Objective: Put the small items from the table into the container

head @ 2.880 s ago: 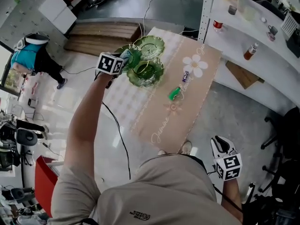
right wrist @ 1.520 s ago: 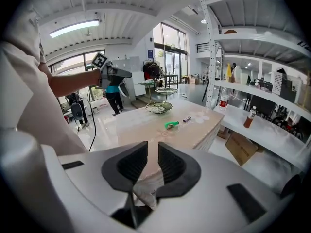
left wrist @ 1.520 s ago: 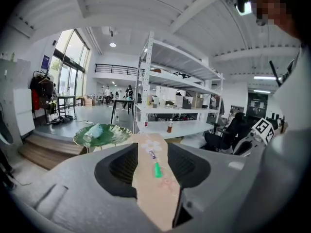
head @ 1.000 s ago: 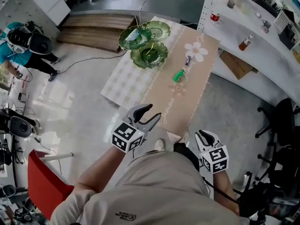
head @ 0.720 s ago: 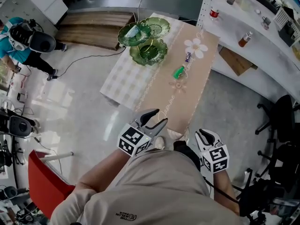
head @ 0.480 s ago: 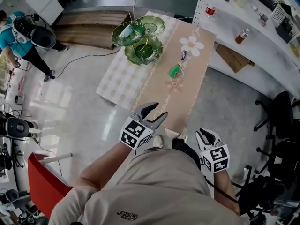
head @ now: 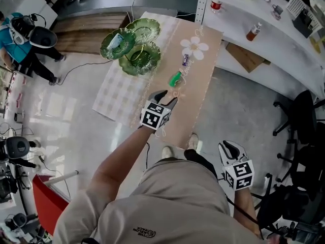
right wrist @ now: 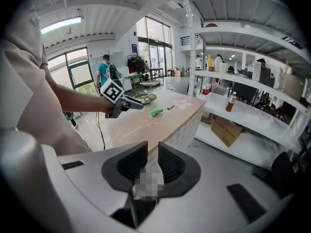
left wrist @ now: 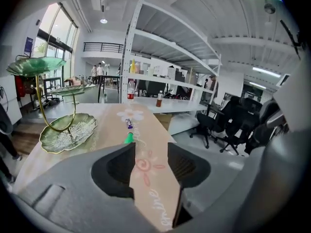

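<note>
On the table [head: 200, 70], with the tiered dish stand [head: 133, 47] standing far-left, a wrapped item [head: 185, 60] is lying right of it, a stubby item [head: 175, 78] nearer, the left tongs [head: 166, 97] hovering nearer still, the right tongs [head: 229, 147] hanging well apart.

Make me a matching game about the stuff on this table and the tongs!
Things:
1. green item
2. purple item
3. leaf dishes
4. left tongs

Places or states:
A. beside the white flower print
B. open, over the tan runner
C. on the checked cloth
D. lying between the purple item and the left tongs

Pairs: 1-D, 2-A, 3-C, 4-B
</note>
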`<state>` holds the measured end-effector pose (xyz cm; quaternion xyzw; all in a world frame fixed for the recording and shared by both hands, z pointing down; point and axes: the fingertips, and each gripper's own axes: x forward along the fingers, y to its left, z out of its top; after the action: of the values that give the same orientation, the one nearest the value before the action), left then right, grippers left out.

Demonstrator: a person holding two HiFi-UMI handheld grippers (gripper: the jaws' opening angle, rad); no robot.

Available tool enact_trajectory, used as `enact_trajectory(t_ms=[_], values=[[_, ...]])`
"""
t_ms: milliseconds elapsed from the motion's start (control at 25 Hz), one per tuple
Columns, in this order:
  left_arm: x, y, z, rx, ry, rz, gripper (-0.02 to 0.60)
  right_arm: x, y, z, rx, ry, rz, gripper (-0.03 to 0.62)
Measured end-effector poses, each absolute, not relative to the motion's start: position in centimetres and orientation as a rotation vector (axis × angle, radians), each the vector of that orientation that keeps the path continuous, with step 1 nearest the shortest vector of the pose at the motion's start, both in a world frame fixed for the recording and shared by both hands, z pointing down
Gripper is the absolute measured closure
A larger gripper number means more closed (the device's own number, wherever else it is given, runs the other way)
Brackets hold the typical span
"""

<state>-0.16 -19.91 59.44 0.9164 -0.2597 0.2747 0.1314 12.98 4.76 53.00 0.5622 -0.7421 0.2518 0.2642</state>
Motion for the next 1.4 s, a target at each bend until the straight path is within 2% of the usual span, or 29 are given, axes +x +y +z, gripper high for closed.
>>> enact_trajectory(t_ms=[400,680,760,1000,1400], values=[[3.6,-28.3,67.3,2.544,-0.882,1.041,0.387,20.9,5.0,53.7,1.583,-1.92,0.748,0.517],[4.0,-30.5,71.1,2.459,-0.928,1.173,0.387,24.0,3.8,54.5,1.546,-1.914,0.767,0.517],[3.9,-30.4,71.5,2.443,-0.926,1.19,0.405,24.4,3.4,54.6,1.533,-1.918,0.768,0.517],[3.6,-30.4,69.7,2.472,-0.943,1.105,0.414,24.6,1.8,54.8,1.487,-1.957,0.755,0.517],[0.3,-27.7,61.6,2.505,-0.986,0.903,0.416,21.1,-1.3,54.7,1.368,-2.074,0.685,0.517]])
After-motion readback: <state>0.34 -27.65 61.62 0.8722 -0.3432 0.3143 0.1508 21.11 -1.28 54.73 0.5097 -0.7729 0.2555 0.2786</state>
